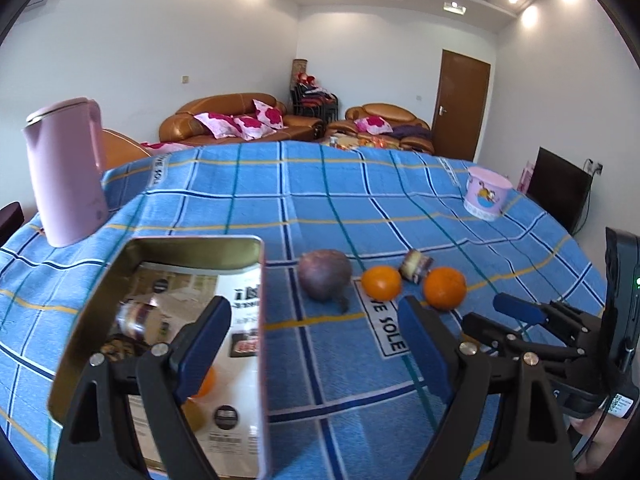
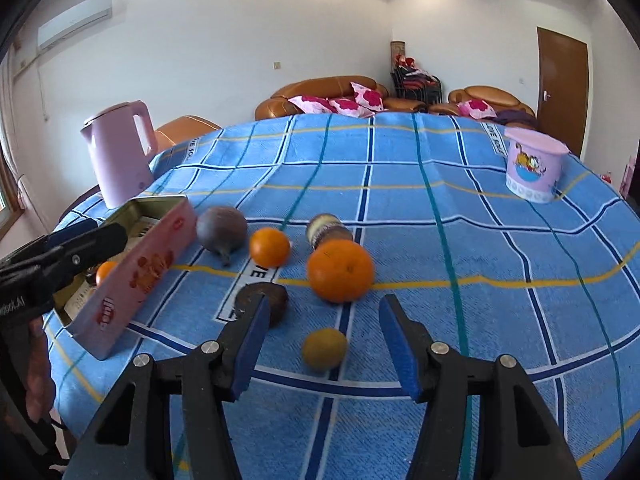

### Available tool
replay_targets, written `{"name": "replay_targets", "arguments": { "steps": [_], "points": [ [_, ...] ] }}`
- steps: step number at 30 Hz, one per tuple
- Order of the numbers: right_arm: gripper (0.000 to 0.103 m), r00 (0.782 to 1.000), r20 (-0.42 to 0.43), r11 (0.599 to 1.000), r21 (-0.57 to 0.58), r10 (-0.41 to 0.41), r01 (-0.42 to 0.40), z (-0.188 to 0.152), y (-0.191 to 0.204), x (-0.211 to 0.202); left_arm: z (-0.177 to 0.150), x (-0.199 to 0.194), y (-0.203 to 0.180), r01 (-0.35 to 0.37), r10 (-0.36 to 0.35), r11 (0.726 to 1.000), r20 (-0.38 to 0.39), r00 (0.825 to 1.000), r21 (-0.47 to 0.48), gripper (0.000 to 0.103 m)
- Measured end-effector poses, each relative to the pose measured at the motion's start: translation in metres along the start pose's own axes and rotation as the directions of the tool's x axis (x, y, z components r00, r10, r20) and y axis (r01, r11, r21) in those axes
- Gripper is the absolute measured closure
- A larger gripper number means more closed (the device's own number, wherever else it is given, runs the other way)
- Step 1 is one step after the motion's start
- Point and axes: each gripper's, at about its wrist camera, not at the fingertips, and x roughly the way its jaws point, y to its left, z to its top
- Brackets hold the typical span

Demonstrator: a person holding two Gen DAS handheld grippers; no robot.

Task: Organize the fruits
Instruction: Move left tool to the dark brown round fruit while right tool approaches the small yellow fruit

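While the left tongs point(image 1: 316, 344) are hanging apart and empty beside the tin point(image 1: 256, 360), the right tongs point(image 2: 320, 344), likewise apart, are lining up on the small yellow fruit point(image 2: 324, 349), needing to drop and close.

Blue checked tablecloth point(image 2: 440, 208) — tin point(image 2: 140, 276), oranges point(image 2: 340, 270), kettle point(image 2: 120, 152), tub point(image 2: 532, 168)

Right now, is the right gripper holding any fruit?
No. The right gripper is open and empty, with the small yellow fruit lying untouched on the tablecloth between its fingers.
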Motion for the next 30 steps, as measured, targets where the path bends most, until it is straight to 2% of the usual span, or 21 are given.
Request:
{"name": "replay_targets", "arguments": {
  "steps": [9,12,14,16,19,23,30],
  "points": [
    [0.044,0.998,-0.062,1.000,-0.008,0.007,-0.008,-0.003,-0.001,0.010,-0.008,0.014,-0.017,0.022,-0.021,0.999,-0.039,0.999,0.031,0.015],
    [0.045,0.997,-0.079,0.999,-0.029,-0.016,0.013,-0.003,0.000,0.012,-0.008,0.016,-0.020,0.031,-0.029,0.999,-0.046,0.999,0.035,0.015],
    [0.055,0.995,-0.096,0.999,-0.033,-0.003,0.000,-0.003,0.000,0.016,-0.009,0.018,-0.022,0.033,-0.031,0.999,-0.050,0.998,0.041,0.015],
    [0.059,0.993,-0.121,0.999,-0.036,0.015,-0.019,-0.003,0.000,0.020,-0.009,0.020,-0.025,0.039,-0.036,0.998,-0.055,0.998,0.045,0.016],
    [0.074,0.989,-0.144,0.998,-0.044,0.037,-0.044,-0.004,0.002,0.023,-0.009,0.022,-0.028,0.047,-0.043,0.998,-0.063,0.997,0.051,0.016],
    [0.075,0.991,-0.129,0.999,-0.026,0.044,-0.047,-0.004,-0.002,0.021,-0.009,0.025,-0.035,0.059,-0.054,0.996,-0.073,0.996,0.069,0.017],
    [0.075,0.995,-0.094,0.999,-0.002,-0.035,0.035,0.000,-0.018,0.016,-0.009,0.035,-0.049,0.099,-0.090,0.992,-0.113,0.990,0.081,0.022]
  ]
}}
